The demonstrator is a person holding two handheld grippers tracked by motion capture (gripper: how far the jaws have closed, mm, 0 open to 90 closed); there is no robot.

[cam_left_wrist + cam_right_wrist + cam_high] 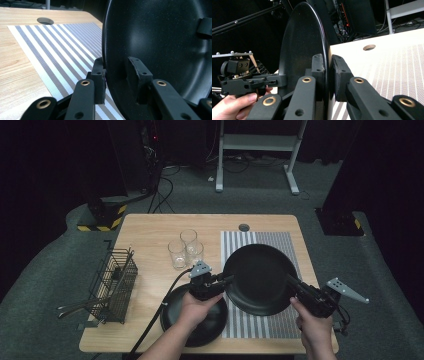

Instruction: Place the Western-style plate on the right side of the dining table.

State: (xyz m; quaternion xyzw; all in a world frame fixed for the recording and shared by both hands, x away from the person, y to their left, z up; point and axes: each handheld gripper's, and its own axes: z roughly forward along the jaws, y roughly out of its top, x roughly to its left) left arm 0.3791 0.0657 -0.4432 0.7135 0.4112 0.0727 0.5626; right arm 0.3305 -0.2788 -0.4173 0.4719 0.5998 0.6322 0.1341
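A black plate point(260, 277) hangs tilted above the striped placemat point(260, 240), held at two opposite edges. My left gripper point(227, 281) is shut on its left rim; in the left gripper view one pad point(100, 80) lies on the outside and the other on the inner face of the plate point(162, 50). My right gripper point(292, 282) is shut on the right rim, and in the right gripper view its pads point(342, 75) pinch the thin edge of the plate point(304, 45). A second black plate point(200, 320) lies on the table under my left hand.
Three drinking glasses point(186, 249) stand behind the left hand. A black wire basket point(116, 282) with utensils sticking out stands at the table's left edge. A round cable hole point(244, 227) sits near the far edge. The table's front edge is close to both hands.
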